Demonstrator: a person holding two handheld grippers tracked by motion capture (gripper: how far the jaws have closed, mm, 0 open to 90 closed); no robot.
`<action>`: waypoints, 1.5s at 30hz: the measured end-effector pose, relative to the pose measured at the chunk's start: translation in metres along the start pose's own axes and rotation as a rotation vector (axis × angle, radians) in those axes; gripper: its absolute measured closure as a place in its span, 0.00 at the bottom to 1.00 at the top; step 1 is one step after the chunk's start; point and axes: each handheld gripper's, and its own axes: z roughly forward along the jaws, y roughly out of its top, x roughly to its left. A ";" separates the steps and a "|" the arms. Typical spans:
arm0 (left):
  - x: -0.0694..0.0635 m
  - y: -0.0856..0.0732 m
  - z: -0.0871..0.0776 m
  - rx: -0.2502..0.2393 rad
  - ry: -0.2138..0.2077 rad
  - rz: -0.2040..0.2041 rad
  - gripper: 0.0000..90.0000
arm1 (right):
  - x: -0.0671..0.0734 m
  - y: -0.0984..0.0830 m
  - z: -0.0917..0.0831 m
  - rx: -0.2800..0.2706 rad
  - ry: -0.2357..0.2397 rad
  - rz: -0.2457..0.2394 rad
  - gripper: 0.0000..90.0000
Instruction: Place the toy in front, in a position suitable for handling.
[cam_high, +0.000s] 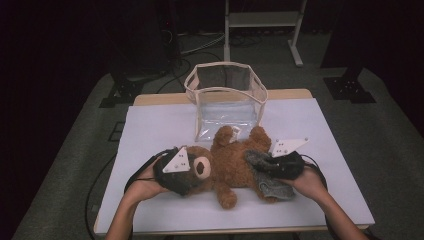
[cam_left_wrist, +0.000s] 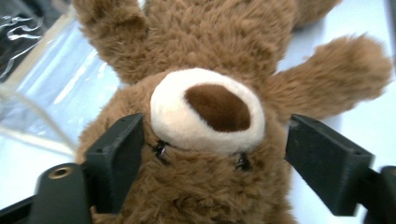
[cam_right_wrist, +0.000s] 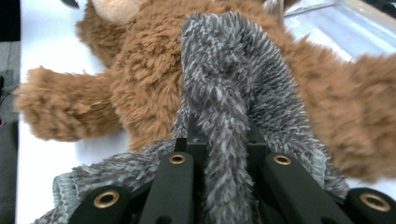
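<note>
a brown teddy bear (cam_high: 235, 162) lies mid-table near the front edge; the left gripper (cam_left_wrist: 212, 154) brackets its head with jaws apart, the right gripper (cam_high: 280, 167) pinches a grey fuzzy sock (cam_right_wrist: 229, 93) over its leg. a slack pinch could let the sock slip off.

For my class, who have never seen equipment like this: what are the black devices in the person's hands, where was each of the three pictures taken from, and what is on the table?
A person holds a two-jaw hand tool in each hand. The high view looks down on the white table; the other two views come from cameras riding on each tool. A brown teddy bear lies in front of a clear bag. The left gripper has its jaws either side of the bear's head; whether they press it is unclear. The right gripper is shut on a grey fuzzy cloth lying over the bear's legs.
</note>
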 end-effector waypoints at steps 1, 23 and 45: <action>0.002 -0.001 0.003 0.013 0.018 0.000 0.30 | -0.003 0.003 0.001 -0.001 0.001 0.006 0.87; 0.010 0.005 0.014 -0.005 -0.005 0.001 0.36 | 0.014 -0.006 -0.001 -0.010 0.041 -0.040 0.87; 0.019 -0.009 0.007 -0.118 -0.028 -0.103 0.28 | 0.014 -0.008 -0.001 -0.094 0.047 -0.080 0.87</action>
